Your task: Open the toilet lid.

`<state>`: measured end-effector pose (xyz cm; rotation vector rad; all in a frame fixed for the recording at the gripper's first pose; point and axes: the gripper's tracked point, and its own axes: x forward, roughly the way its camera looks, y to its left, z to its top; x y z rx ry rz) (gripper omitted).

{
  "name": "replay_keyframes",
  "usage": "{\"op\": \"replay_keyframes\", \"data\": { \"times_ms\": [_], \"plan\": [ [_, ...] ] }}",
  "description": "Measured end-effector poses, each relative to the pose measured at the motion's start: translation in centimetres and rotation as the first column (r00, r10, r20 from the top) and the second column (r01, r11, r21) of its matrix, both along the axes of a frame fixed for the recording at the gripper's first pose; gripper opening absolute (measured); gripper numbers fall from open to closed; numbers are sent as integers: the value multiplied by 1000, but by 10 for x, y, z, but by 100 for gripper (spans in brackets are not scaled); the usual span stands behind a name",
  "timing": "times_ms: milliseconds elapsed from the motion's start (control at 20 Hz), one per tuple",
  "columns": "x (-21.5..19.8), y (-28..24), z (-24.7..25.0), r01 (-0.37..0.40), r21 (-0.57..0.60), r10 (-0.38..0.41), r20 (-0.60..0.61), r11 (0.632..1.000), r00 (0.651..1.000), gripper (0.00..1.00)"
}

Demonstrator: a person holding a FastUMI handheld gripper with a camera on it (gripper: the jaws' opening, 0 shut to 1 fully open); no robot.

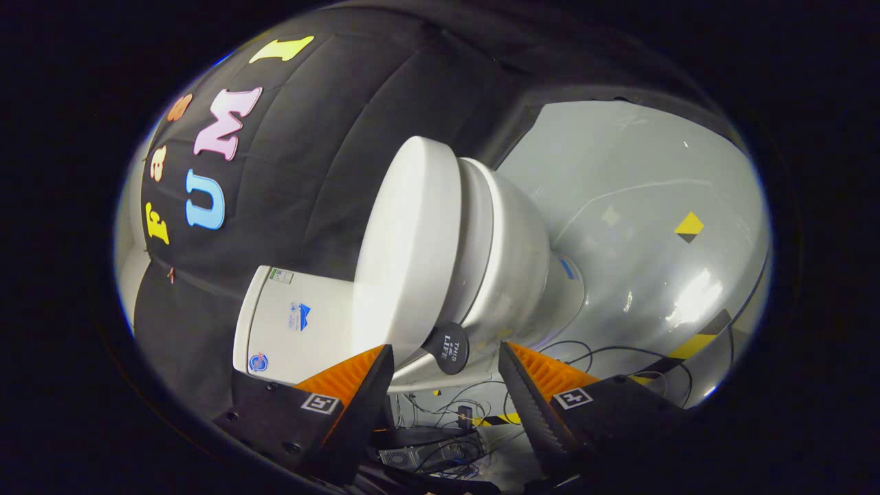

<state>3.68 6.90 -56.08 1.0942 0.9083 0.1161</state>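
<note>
My gripper [445, 361] gaped wide, gripping nothing; between its fingers sat the round tab [447, 348] on the stiff, slippery-looking toilet lid [405, 254], my likeliest hold.

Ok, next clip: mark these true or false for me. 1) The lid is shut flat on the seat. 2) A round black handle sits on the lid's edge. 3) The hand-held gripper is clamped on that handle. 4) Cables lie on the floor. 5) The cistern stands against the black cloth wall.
1) False: the lid is lifted off the seat, with a gap between them.
2) True: the round black handle is on the lid's edge.
3) False: the hand-held gripper is open, its fingers either side of the handle, not pressing on it.
4) True: cables lie on the floor.
5) True: the cistern stands against the cloth wall.
</note>
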Motion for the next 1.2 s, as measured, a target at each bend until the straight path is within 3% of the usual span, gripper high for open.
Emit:
{"op": "replay_keyframes", "data": {
  "times_ms": [200, 400, 500, 600, 700, 750, 1200],
  "plan": [
    [9, 7, -5, -3, 40, 3, 3, 999, 1000, 93],
    [11, 10, -12, 39, 76, -36, -42, 996, 998, 44],
    [10, 16, -14, 56, 105, -50, -53, 993, 997, 43],
    [11, 11, -12, 76, 76, -73, -41, 994, 997, 21],
    [15, 12, -9, 80, 51, -80, 3, 996, 997, 19],
    [16, 7, -8, 78, 47, -77, -13, 996, 997, 8],
    [17, 16, 36, 41, -138, -46, -32, 990, 998, 8]
  ]
}}
